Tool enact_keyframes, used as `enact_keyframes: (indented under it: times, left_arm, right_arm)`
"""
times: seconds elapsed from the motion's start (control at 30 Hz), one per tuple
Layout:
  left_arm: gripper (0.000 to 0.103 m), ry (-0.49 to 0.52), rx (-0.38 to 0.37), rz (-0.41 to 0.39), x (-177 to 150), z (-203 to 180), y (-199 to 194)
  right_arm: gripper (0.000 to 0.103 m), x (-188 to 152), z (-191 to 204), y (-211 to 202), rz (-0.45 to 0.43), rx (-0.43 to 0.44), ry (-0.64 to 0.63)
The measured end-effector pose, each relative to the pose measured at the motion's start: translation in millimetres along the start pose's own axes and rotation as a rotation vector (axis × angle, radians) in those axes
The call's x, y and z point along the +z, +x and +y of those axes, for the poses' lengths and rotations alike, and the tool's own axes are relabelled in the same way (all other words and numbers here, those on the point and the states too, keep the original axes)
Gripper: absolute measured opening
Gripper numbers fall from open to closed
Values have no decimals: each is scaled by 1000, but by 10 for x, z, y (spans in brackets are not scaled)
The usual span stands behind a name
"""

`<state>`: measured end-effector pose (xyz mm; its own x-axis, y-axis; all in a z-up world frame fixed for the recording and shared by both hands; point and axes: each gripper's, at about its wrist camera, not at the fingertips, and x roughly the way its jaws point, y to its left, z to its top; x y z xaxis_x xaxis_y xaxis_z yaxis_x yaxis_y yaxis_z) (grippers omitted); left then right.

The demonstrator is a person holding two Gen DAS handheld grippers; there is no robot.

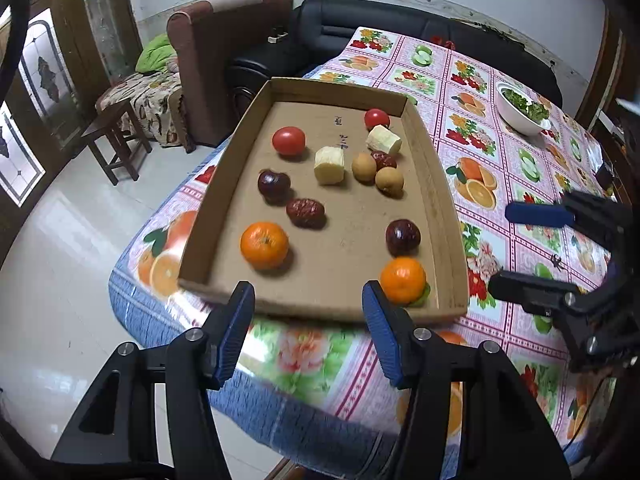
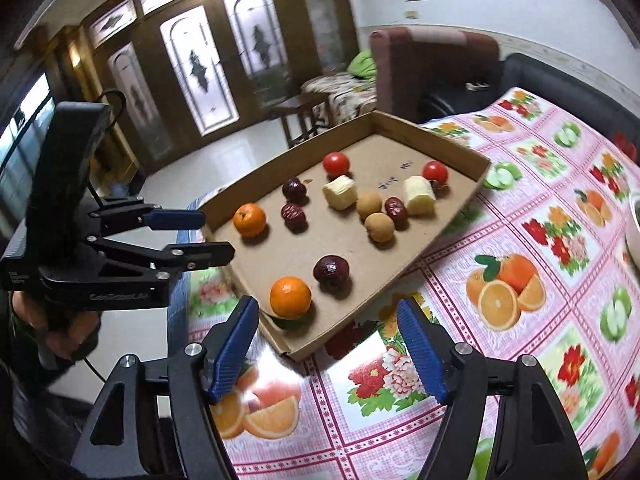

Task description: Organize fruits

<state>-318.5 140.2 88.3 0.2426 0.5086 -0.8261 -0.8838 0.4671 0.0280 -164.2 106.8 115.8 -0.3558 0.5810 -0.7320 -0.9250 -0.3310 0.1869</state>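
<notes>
Both your grippers, left and right, gape empty. Near orange hugs the tray wall; a finger may snag cardboard and drag it.

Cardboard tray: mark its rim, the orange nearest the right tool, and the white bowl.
Cardboard tray (image 2: 436, 142), right wrist view, on its far wall.
Nearest orange (image 2: 290, 297), right wrist view, middle of its peel.
White bowl (image 1: 516, 120), left wrist view, on its outer wall.
</notes>
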Motion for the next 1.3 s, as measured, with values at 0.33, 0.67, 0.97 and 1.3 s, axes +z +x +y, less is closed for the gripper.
enact_keyframes:
  times: [0.33,0.67,0.97,1.3]
  left_arm:
    - [55,22,35,35,-192,-41,0]
    - [55,30,38,37,-258,-26,-41]
    - [55,39,39,47,-281,-49,-39]
    - [55,40,34,54,-292,-52,-22]
  right_arm:
    - [76,70,164,103,75,-22,-168]
    - [76,101,140,101,44,-43,-182]
    - [76,105,145,98,35,-40,-194]
    - [76,87,191,116,46,-31,-207]
